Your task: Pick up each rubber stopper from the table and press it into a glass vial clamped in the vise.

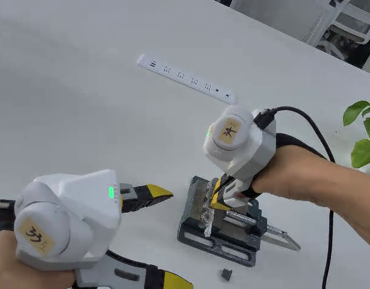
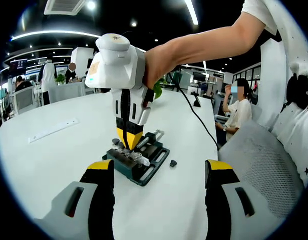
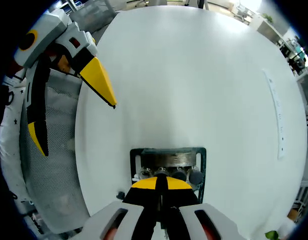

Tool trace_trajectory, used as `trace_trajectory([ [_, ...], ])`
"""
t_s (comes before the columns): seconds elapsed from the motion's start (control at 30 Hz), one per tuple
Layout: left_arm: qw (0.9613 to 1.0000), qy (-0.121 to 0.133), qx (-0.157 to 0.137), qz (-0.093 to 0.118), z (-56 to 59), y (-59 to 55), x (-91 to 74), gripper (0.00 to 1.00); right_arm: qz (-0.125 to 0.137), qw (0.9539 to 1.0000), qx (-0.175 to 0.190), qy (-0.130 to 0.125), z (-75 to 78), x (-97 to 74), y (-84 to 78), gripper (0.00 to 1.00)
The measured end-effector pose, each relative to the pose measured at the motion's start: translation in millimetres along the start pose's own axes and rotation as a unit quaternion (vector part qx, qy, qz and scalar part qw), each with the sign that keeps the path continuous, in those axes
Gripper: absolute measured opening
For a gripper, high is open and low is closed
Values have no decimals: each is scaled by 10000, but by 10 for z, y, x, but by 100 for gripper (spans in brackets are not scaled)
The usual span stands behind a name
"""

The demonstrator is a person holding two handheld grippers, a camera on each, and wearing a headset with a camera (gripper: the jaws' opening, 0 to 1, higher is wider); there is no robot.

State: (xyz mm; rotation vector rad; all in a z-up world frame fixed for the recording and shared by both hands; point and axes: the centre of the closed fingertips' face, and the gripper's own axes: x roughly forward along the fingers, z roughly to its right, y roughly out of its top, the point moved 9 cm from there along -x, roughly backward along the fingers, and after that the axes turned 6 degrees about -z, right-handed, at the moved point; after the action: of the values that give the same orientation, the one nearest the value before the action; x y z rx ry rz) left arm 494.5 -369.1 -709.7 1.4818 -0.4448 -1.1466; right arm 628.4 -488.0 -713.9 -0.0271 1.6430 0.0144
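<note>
— Rubber stopper, small, black (image 1: 227, 274): where's it at?
— Loose on white table (image 1: 82, 90), just on near side of dark grey-green metal vise (image 1: 200, 238), not touching it. Left gripper view shows the stopper (image 2: 173, 163) just right of the vise (image 2: 146, 172).
— Vials?
— Clear glass vials (image 1: 206, 218), upright in a row, clamped btwn vise's blocks. In right gripper view the vials (image 3: 143, 174) have dark round tops on some; can't tell how many.
— Right gripper?
— Right gripper (image 1: 218, 201) points down, yellow tips right at the vial row. From left gripper view the right gripper (image 2: 127, 145) stands upright over the vise. Jaws closed up, tips together. Whether anything's pinched btwn them, can't tell, tips hide it.
— Left gripper?
— Left gripper (image 1: 163, 238) near left, above table, apart from vise. Jaws spread wide, empty.
— Anything else?
— Long white power strip (image 1: 186, 78) flat on far part of table. Black cable (image 1: 320, 138) runs from right gripper over the person's arm. Green plant leaves (image 1: 365, 132) at right edge.
</note>
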Motion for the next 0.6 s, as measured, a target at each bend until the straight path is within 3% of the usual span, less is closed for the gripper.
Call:
trace_trajectory([
  [0.23,9999,118,34,-76,4,-2,-84,72,128,9995,-177,-218,-34,7,-42,0],
  [0.6,9998,195,50,-70,56,69,-102,72,676,9972,315,-55,34,21,-166,0],
])
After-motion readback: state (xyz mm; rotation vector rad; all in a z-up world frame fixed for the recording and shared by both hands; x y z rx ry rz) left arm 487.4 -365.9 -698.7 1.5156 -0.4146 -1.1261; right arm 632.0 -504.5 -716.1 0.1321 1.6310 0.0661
